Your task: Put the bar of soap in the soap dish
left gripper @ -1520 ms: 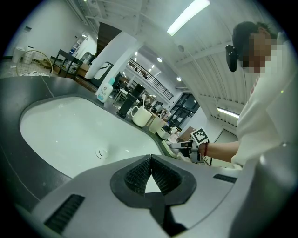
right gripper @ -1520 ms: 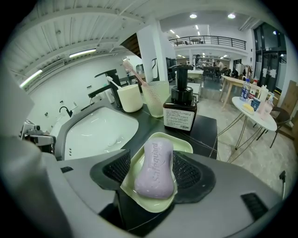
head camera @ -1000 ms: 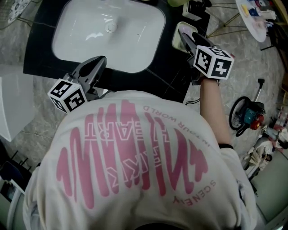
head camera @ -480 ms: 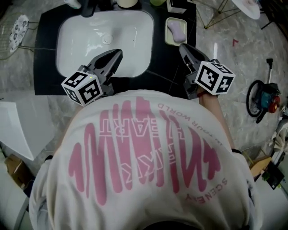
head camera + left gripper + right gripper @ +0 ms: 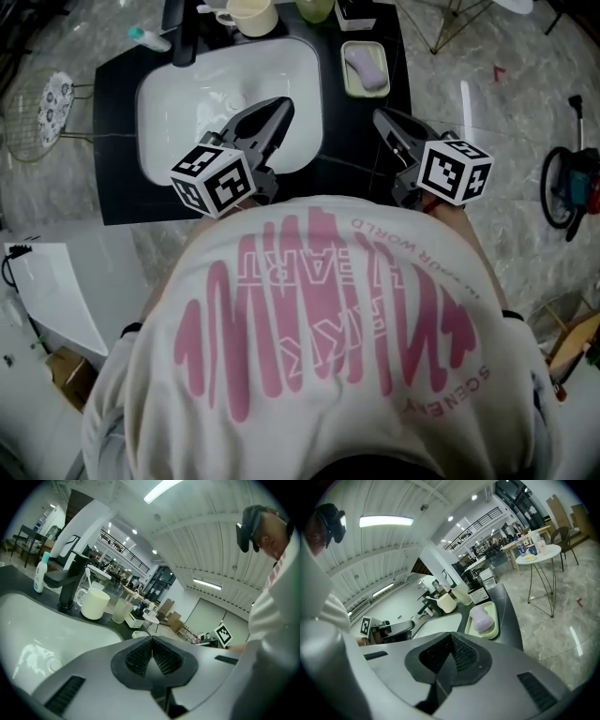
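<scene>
The lilac bar of soap [image 5: 367, 67] [image 5: 482, 619] lies in the pale green soap dish [image 5: 348, 82] [image 5: 493, 609] on the black counter, right of the sink. My right gripper [image 5: 380, 116] [image 5: 450, 637] hangs short of the dish, off the counter's near right corner. Its jaws have just closed and hold nothing. My left gripper [image 5: 282, 105] [image 5: 152, 641] hovers over the near right part of the white basin [image 5: 187, 103], shut and empty.
A black faucet [image 5: 178, 28] [image 5: 69, 581], a cream mug [image 5: 249, 15] [image 5: 95, 604], a green cup [image 5: 315, 7] and a small blue-capped bottle [image 5: 148, 37] [image 5: 41, 573] line the counter's back. Marble floor surrounds it. My white shirt fills the head view's lower half.
The right gripper has drawn back from the soap dish, leaving the soap in it. The left gripper has moved right and up over the basin. The head view has pulled back.
</scene>
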